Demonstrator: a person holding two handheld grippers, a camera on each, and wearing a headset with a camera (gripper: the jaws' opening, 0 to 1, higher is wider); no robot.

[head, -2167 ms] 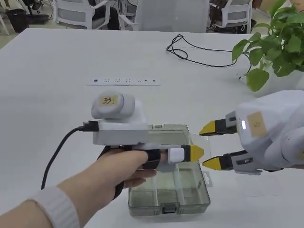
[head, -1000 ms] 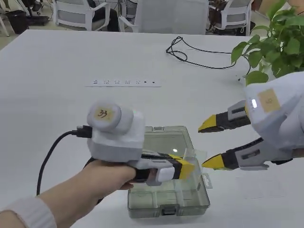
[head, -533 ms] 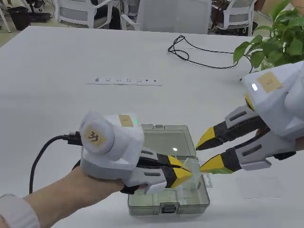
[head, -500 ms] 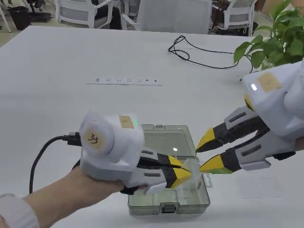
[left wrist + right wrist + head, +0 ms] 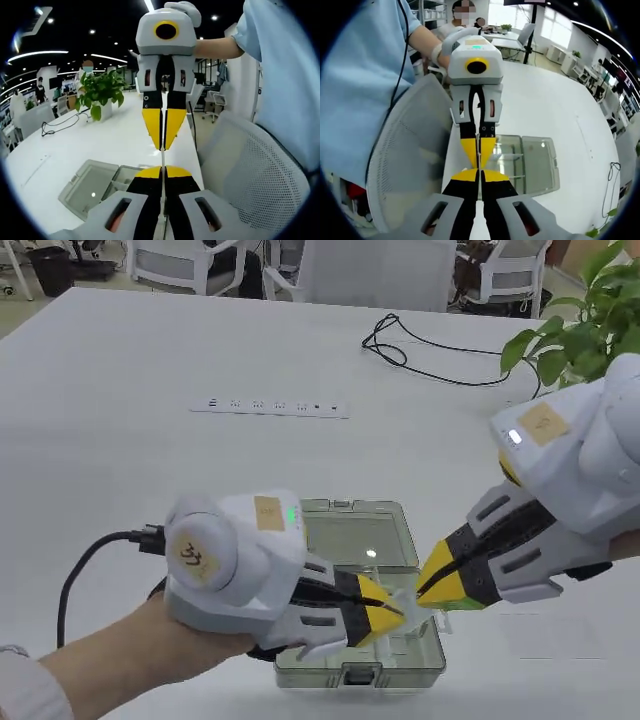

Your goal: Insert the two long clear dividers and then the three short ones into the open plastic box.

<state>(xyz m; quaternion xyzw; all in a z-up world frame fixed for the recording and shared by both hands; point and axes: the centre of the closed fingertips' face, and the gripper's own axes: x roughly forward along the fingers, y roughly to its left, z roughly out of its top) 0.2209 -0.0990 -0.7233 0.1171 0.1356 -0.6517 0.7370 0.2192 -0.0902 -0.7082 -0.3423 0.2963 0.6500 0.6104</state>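
Note:
A short clear divider [image 5: 407, 598] hangs above the open plastic box [image 5: 330, 540], pinched from both ends. My left gripper [image 5: 388, 615] comes in from the lower left and is shut on it. My right gripper [image 5: 430, 588] meets it tip to tip from the right, also shut on it. The left gripper view shows the divider [image 5: 162, 158] edge-on as a thin line between my own jaws and the right gripper [image 5: 162, 145]. In the right gripper view it [image 5: 479, 163] runs to the left gripper [image 5: 479, 150], with the box [image 5: 540, 165] below. Clear dividers stand in the box base [image 5: 420, 665].
A white power strip [image 5: 270, 405] lies mid-table. A black cable [image 5: 420, 350] loops at the far right beside a potted plant [image 5: 580, 335]. The left gripper's black cord [image 5: 85, 570] trails off to the left. Chairs stand behind the table.
The right gripper's jaws have gone from open to shut on the divider's free end. The left gripper has rolled and tipped toward the box, bringing both sets of tips together.

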